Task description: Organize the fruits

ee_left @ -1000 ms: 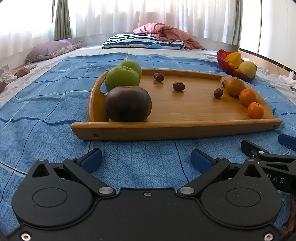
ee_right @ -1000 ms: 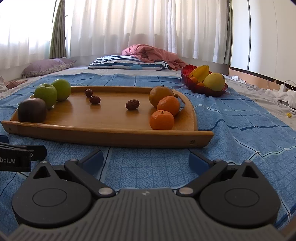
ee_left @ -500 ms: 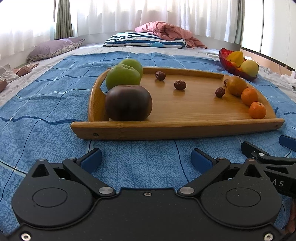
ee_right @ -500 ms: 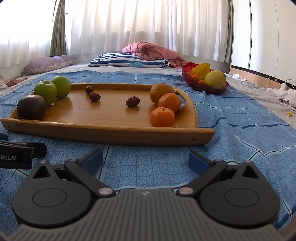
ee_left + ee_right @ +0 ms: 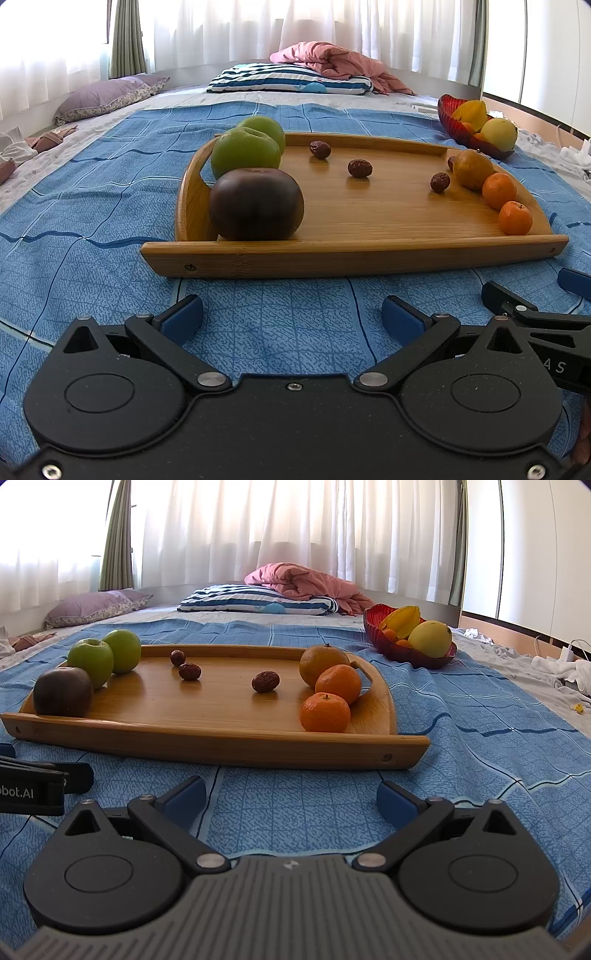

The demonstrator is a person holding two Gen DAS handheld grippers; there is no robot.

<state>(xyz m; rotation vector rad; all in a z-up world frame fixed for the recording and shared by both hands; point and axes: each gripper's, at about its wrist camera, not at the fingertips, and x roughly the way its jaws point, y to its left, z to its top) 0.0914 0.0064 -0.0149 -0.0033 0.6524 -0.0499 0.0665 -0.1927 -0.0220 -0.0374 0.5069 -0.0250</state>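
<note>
Shifted slightly since a second ago: tray a touch lower and nearer in both wrist views, fruit arrangement unchanged.

Left gripper [image 5: 291, 317] low over blue bedspread [image 5: 92, 206], fingers [image 5: 183, 319] spread wide, holding nothing. Right gripper [image 5: 291, 797] likewise low over bedspread, fingers [image 5: 397, 801] wide apart, empty. Right gripper's tip visible at 3 o'clock edge of left view; left gripper's tip at 9 o'clock edge of right view.

Wooden tray [image 5: 351, 254] lying on bed, dead ahead at 12 o'clock of both grippers, just beyond fingertips, not touched.

On tray, left view:
- dark brown-purple apple [image 5: 256, 203] at near 9 o'clock corner, against front rim
- two green apples [image 5: 245, 153] directly behind, touching each other, toward 11 o'clock
- jujubes scattered mid-tray: far one [image 5: 320, 149], middle one [image 5: 360, 168], 3 o'clock one [image 5: 440, 182]; fourth partly hidden behind large orange
- large dull orange [image 5: 472, 169] at 2 o'clock, then two mandarins [image 5: 499, 191] in line along 3 o'clock edge, nearest one [image 5: 515, 218] close to front rim

Red fruit bowl [image 5: 402, 651] off tray at 1 o'clock in right view, on bedspread, carrying starfruit [image 5: 402, 620], yellow-green round fruit [image 5: 430, 639], small orange fruits beneath.

Striped pillow [image 5: 255, 603] and pink blanket [image 5: 303, 581] at far 12 o'clock; purple pillow [image 5: 92, 607] at 10 o'clock.
</note>
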